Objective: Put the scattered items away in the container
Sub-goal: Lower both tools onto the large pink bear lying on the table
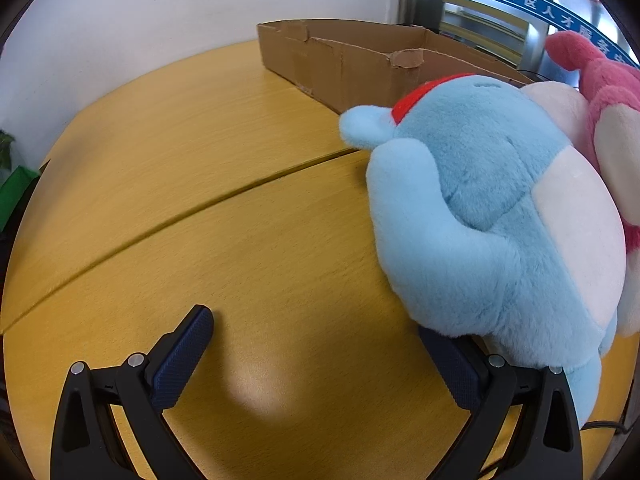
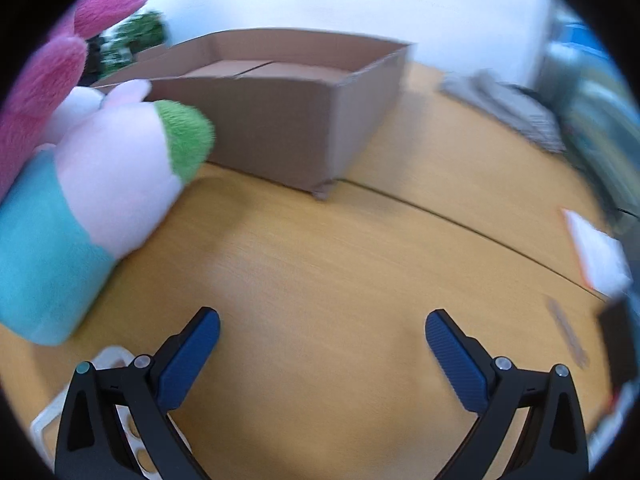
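A light blue plush toy [image 1: 492,208] with a white belly and red collar stands on the wooden table at the right of the left wrist view. A pink plush [image 1: 608,104] leans behind it. My left gripper [image 1: 320,344] is open and empty; its right finger [image 1: 456,368] sits just under the blue plush's base. An open cardboard box [image 1: 340,60] stands beyond. In the right wrist view the box [image 2: 280,120] is ahead, empty inside. A teal, pale pink and green plush [image 2: 100,200] and the pink plush [image 2: 52,72] are at the left. My right gripper [image 2: 322,344] is open and empty.
The table [image 1: 200,200] has a seam running across it. A white plastic object [image 2: 112,364] lies under my right gripper's left finger. A white and orange packet [image 2: 596,252], a keyboard [image 2: 512,108] and a dark object [image 2: 618,344] lie at the right. A plant stands behind.
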The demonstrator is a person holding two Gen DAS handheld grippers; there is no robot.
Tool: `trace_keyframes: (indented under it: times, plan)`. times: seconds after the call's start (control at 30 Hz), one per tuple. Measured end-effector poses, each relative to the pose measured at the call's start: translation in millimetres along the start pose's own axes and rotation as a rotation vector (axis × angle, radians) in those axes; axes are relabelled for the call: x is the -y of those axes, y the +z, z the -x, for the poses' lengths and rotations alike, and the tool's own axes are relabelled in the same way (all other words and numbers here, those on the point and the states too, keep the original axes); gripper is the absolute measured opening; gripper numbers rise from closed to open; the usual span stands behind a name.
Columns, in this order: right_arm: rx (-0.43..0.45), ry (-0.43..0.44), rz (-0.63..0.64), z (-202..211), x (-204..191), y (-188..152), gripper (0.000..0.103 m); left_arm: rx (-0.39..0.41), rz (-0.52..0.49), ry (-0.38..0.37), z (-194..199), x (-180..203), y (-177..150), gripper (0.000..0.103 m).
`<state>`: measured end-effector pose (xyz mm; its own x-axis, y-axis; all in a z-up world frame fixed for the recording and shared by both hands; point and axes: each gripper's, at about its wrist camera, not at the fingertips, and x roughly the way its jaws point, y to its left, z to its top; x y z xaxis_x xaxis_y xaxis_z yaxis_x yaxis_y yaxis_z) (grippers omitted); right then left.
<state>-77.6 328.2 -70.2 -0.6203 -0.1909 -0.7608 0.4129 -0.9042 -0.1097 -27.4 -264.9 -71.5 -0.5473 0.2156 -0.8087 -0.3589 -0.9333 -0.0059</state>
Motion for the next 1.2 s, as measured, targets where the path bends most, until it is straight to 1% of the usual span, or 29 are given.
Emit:
trace_keyframes:
  times: [0.07,0.1,0.17,0.23,0.3,0.33,0.4,0.43,0.53,0.6,0.63,0.7,0.73,0.77,0.87,0.9,1.0,1.1,1.2]
  plan:
    - [0.064,-0.003,-0.032,29.1,-9.1,-1.7,0.102,0.016,0.038,0.055,11.1,4.8,-9.1,0.103]
    - [0.095,-0.004,-0.048,43.7,-13.7,-2.6,0.102,0.049,0.060,0.093,23.3,10.1,-15.0,0.103]
    - [0.159,-0.007,-0.080,72.8,-22.8,-4.3,0.102,0.133,0.118,0.142,57.5,22.8,-25.6,0.103]
    - [0.222,-0.010,-0.112,101.9,-32.0,-6.0,0.102,0.230,0.196,0.160,98.3,39.5,-29.9,0.103]
    - [0.286,-0.013,-0.145,131.1,-41.1,-7.7,0.102,0.331,0.295,0.178,142.7,62.9,-29.4,0.103]
    - [0.318,-0.015,-0.161,145.6,-45.7,-8.6,0.102,0.369,0.337,0.187,160.5,77.1,-26.9,0.103]
    - [0.375,-0.014,-0.178,169.3,-59.8,-8.3,0.102,0.408,0.391,0.203,185.9,107.7,-19.4,0.103]
    - [0.398,-0.010,-0.173,176.4,-71.1,-6.4,0.102,0.404,0.395,0.205,193.3,126.4,-14.0,0.103]
    - [0.425,0.030,-0.168,182.2,-102.3,8.9,0.102,0.396,0.352,0.150,195.4,183.7,4.6,0.103]
    - [0.435,0.014,-0.160,183.5,-124.3,17.7,0.103,0.363,0.317,0.061,182.4,217.9,17.2,0.103]
    - [0.430,0.002,-0.165,182.5,-132.4,20.8,0.102,0.350,0.295,0.032,175.2,234.0,22.8,0.103]
    - [0.382,-0.004,-0.179,178.4,-145.9,26.0,0.102,0.325,0.252,-0.020,161.8,265.3,33.8,0.103]
    - [0.357,-0.006,-0.186,176.2,-152.6,28.6,0.102,0.315,0.242,-0.030,157.6,277.3,38.3,0.103]
    - [0.339,-0.011,-0.193,174.0,-156.8,30.0,0.102,0.307,0.245,-0.043,152.8,284.5,42.3,0.103]
    - [0.291,-0.023,-0.215,169.8,-161.9,29.2,0.102,0.284,0.282,-0.102,139.3,289.7,51.9,0.103]
    - [0.279,-0.032,-0.223,169.0,-162.2,28.8,0.102,0.273,0.293,-0.108,135.1,290.1,54.2,0.103]
    - [0.263,-0.065,-0.235,169.7,-162.0,27.0,0.102,0.251,0.315,-0.101,129.0,294.0,54.5,0.103]
    - [0.241,-0.089,-0.237,165.5,-160.3,24.9,0.102,0.243,0.347,-0.106,130.5,289.3,49.0,0.103]
    - [0.221,-0.074,-0.251,160.6,-158.8,23.9,0.102,0.245,0.369,-0.099,128.1,286.2,48.8,0.103]
